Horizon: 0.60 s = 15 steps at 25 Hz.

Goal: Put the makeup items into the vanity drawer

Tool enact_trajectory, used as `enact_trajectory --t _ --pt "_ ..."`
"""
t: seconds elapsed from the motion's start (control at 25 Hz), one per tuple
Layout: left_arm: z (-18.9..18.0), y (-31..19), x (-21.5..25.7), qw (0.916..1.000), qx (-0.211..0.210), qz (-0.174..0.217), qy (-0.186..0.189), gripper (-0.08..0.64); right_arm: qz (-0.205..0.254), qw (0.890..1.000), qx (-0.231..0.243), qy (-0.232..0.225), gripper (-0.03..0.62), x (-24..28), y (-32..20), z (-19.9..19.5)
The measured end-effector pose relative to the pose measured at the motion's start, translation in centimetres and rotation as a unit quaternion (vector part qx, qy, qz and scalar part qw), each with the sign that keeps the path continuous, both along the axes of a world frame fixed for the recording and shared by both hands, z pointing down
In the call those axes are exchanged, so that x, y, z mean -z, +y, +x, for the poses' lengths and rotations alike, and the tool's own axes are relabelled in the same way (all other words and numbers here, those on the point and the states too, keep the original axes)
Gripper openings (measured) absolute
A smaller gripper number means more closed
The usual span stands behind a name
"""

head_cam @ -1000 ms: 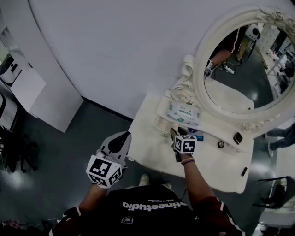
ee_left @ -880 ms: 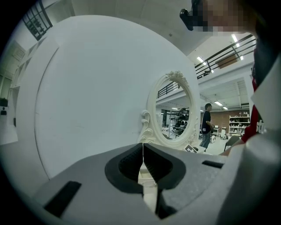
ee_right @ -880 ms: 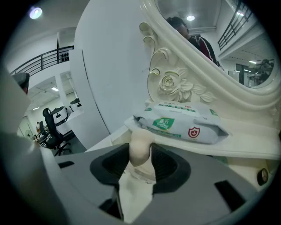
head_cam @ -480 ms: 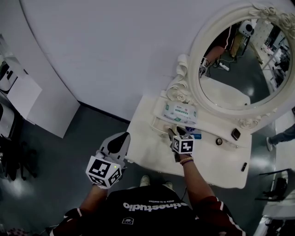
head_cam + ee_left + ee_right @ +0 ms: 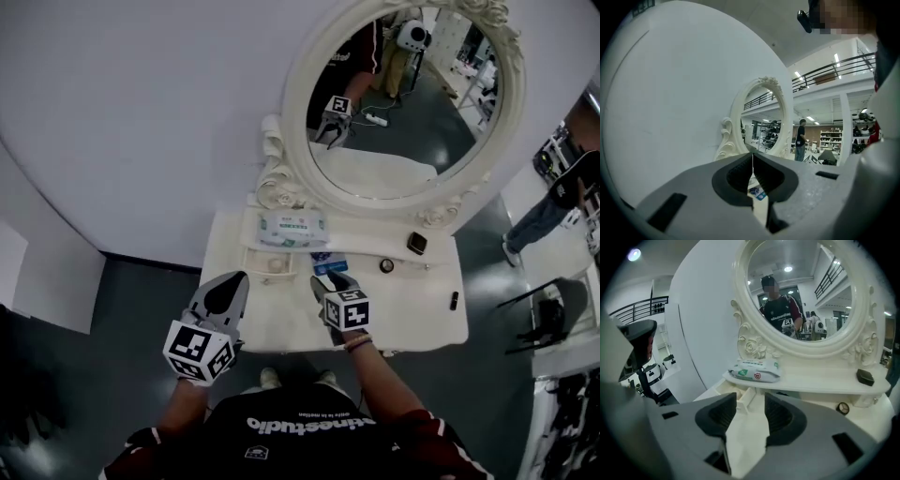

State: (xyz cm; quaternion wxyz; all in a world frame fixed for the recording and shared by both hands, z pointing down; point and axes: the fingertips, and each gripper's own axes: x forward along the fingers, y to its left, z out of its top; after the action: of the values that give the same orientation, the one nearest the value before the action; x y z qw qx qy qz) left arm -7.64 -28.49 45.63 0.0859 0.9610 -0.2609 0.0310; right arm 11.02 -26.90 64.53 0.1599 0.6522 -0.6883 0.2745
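Note:
The white vanity table (image 5: 412, 323) stands under an oval mirror (image 5: 403, 103). A small drawer (image 5: 272, 265) is open below the shelf at the left, and the right gripper view shows its wall (image 5: 746, 398). A blue-labelled item (image 5: 328, 263) lies just beyond my right gripper (image 5: 325, 280). Those jaws are apart and closing slightly, with nothing between them (image 5: 751, 401). My left gripper (image 5: 228, 286) hovers off the table's left front corner, shut and empty (image 5: 752, 157). A small round item (image 5: 386, 266) and a slim black item (image 5: 454, 300) lie on the tabletop.
A pack of wipes (image 5: 292, 227) lies on the shelf under the mirror, with a black compact (image 5: 417, 244) further right. A person (image 5: 553, 202) and a dark chair (image 5: 548, 319) are at the right. A white wall stands behind the vanity.
The head view has swung, so the vanity and mirror now sit nearer the middle. My right gripper has drawn back from the open drawer toward the table's front. The left gripper stays shut.

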Motion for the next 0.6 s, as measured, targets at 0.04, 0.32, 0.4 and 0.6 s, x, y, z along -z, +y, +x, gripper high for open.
enact_trajectory --t 0.04,0.32,0.4,0.6 --pt "1.4 0.3 0.1 0.9999 -0.015 0.002 0.002 0.009 0.002 1.000 -0.011 0.004 0.181 0.4 1.0 1.1" --pt "10.3 3.8 1.5 0.9947 -0.101 0.013 0.015 0.009 0.018 0.996 -0.092 0.012 0.176 2.6 8.4 8.6" --pt "12.7 5.1 1.8 0.9926 -0.119 0.017 0.016 0.009 0.023 0.994 -0.111 0.013 0.173 3.2 10.5 10.6" --pt "17.7 8.6 2.4 0.9873 -0.156 0.023 0.017 0.009 0.035 0.987 -0.153 0.016 0.172 4.6 15.9 15.1"
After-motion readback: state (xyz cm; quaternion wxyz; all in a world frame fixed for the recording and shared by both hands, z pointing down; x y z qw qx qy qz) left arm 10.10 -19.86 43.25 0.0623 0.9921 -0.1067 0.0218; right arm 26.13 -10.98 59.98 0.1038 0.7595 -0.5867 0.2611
